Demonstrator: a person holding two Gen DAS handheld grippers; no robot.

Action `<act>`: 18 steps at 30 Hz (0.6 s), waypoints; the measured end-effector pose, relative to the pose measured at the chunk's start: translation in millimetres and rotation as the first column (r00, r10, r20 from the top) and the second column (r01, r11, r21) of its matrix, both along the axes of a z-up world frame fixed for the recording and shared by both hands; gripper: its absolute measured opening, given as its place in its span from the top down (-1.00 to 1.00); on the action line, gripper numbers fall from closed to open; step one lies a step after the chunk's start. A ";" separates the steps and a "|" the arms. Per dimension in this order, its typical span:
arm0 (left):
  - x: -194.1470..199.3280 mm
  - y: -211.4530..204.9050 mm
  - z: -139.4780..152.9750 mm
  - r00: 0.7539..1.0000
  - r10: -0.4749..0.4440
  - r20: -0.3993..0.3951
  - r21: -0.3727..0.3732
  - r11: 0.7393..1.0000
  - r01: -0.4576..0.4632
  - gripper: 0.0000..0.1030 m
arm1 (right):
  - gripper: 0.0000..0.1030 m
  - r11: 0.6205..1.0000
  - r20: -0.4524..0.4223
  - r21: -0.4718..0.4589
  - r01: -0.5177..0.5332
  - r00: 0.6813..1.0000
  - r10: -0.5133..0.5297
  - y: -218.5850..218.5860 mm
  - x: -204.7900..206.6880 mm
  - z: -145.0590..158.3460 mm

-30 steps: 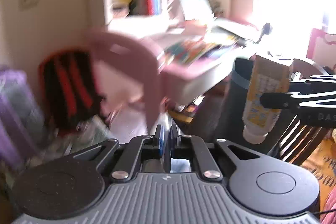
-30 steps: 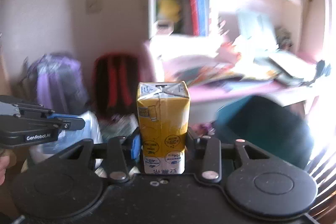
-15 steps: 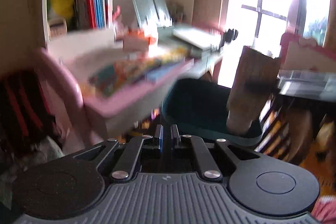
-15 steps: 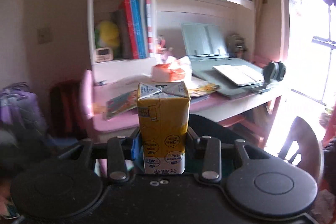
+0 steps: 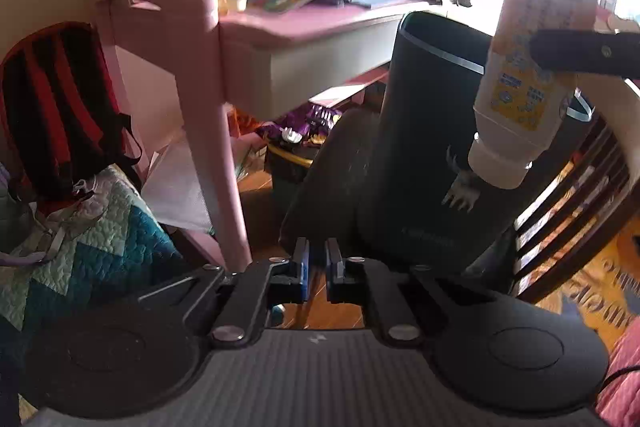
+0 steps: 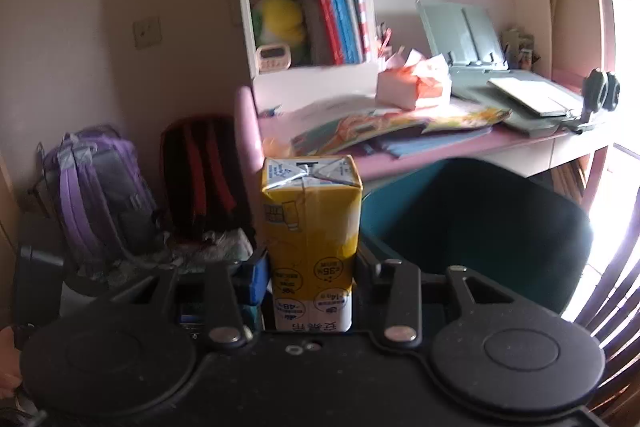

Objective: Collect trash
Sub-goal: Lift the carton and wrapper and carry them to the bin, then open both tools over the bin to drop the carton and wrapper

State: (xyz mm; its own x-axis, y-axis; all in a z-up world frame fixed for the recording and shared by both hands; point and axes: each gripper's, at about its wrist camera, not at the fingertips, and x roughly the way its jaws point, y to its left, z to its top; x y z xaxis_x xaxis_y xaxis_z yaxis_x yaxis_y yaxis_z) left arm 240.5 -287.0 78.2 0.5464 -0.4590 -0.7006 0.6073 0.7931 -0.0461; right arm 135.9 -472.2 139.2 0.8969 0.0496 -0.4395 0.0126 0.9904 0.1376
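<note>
My right gripper (image 6: 310,267) is shut on a yellow and white drink carton (image 6: 310,227) and holds it upright in the air. The carton also shows in the left wrist view (image 5: 524,79), clamped by the right gripper's black finger (image 5: 580,53), above and in front of a tall dark bin (image 5: 424,147). In the right wrist view the bin's open mouth (image 6: 480,219) lies just right of and below the carton. My left gripper (image 5: 316,267) is shut and empty, low in front of the bin.
A pink desk (image 5: 288,27) covered with books and papers stands behind the bin. A red and black backpack (image 5: 52,107) and a purple one (image 6: 100,195) lean by the wall. A quilt (image 5: 80,247) lies at left; a dark wooden chair (image 5: 568,211) at right.
Both views have swung back left and down toward the bin and backpacks. The carton stays clamped in my right gripper. The left gripper stays shut.
</note>
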 end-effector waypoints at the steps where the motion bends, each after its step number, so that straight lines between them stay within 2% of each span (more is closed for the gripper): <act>1: -1.3 2.6 -4.9 1.000 -0.005 -0.003 0.006 1.000 0.005 0.82 | 0.21 1.000 -0.008 0.002 -0.007 1.000 0.007 3.5 0.6 -2.9; 7: 0.6 15.6 -33.0 1.000 -0.008 -0.030 0.039 0.999 0.009 0.76 | 0.21 1.000 -0.059 0.006 -0.030 0.998 0.030 22.6 15.0 -22.5; 8: 1.3 16.7 -36.5 0.999 -0.011 -0.033 0.045 0.999 0.012 0.70 | 0.21 0.999 -0.065 0.009 -0.031 0.997 0.032 24.7 16.1 -24.7; 10: 2.9 18.6 -42.3 0.999 -0.013 -0.031 0.049 0.999 0.015 0.42 | 0.21 0.999 -0.066 0.015 -0.033 0.997 0.034 25.6 21.0 -24.4; 12: 3.2 18.9 -45.7 1.000 -0.023 -0.017 0.043 0.999 0.024 -0.02 | 0.21 1.000 -0.048 0.002 -0.029 0.998 0.029 25.5 23.4 -16.6; 15: 0.8 13.5 -50.6 0.998 -0.060 0.007 0.034 0.998 0.059 -0.43 | 0.20 1.000 -0.024 -0.008 -0.026 0.999 0.026 21.3 26.2 -4.4; 18: -4.4 2.1 -57.4 0.991 -0.134 0.032 0.050 0.990 0.132 -0.48 | 0.20 0.999 -0.027 -0.017 -0.031 0.999 0.030 19.8 30.3 -6.5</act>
State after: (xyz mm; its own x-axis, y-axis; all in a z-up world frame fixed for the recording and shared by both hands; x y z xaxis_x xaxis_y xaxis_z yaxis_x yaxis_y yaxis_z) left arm 236.1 -284.9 20.8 0.5078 -0.4958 -0.7045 0.7079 0.7062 0.0132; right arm 166.2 -452.4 132.7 0.8828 0.0688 -0.4647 -0.0142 0.9927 0.1201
